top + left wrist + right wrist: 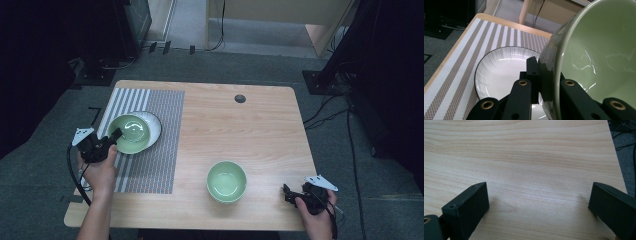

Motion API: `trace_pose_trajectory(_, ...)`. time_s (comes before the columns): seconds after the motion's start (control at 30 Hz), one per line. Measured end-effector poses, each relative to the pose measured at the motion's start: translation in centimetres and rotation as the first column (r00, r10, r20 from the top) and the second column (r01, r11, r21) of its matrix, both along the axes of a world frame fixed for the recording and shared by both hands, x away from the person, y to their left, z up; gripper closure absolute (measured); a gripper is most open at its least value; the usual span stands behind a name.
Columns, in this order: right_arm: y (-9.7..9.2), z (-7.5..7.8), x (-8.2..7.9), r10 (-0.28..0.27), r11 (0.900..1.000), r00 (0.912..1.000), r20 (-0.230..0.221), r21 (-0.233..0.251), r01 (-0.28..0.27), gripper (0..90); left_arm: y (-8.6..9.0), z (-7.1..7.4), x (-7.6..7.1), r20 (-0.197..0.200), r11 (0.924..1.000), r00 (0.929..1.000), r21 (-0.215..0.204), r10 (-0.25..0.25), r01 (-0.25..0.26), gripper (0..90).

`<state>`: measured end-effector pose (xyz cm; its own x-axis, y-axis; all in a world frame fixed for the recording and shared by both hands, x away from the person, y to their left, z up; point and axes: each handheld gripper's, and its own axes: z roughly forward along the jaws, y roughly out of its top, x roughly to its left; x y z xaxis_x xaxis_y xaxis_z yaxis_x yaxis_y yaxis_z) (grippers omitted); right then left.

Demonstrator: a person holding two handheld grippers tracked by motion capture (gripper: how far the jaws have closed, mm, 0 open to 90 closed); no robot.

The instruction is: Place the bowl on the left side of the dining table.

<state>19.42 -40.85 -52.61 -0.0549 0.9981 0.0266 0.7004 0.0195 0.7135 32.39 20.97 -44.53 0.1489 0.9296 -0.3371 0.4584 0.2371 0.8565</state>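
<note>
The green bowl (130, 133) in the left gripper (113, 137) is round, glossy and smooth like glazed ceramic, pale green inside with bright reflections. It is tilted, its mouth turned up and a little away from the hand, and it is above the white plate (154, 125) at the left side of the table (240, 130). The left gripper view shows what the high view cannot: the two black jaws are clenched on the bowl's rim (554, 75), one outside the wall and one inside, and the plate (499, 72) has fine radial lines and a thin dark edge. The plate lies on a woven placemat (155, 150) with grey and white stripes. A second green bowl (226, 181) stands upright on the bare pale wood, near the front edge. The right gripper (289, 194) is near the front right corner; in the right gripper view its jaws stand wide apart over the wood grain (536, 170), holding nothing.
</note>
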Motion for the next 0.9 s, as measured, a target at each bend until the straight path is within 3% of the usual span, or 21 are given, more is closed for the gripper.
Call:
trace_pose_trajectory(0.4, 0.0, 0.0, 0.0, 0.0, 1.0, 1.0, 0.001, 0.0, 0.0, 2.5, 0.3, -1.2, 2.1, -0.083, 0.9993, 0.9961, 0.021, 0.031, -0.03, 84.1)
trace_pose_trajectory(0.63, 0.0, 0.0, 0.0, 0.0, 1.0, 1.0, 0.001, 0.0, 0.0, 2.5, 0.9, -1.8, 3.5, -0.148, 0.9983, 0.9878, 0.038, 0.05, -0.045, 84.1)
trace_pose_trajectory(0.9, 0.0, 0.0, 0.0, 0.0, 1.0, 1.0, 0.001, 0.0, 0.0, 2.5, 1.2, -2.7, 4.8, -0.226, 0.9983, 0.973, 0.041, 0.049, -0.041, 84.0)
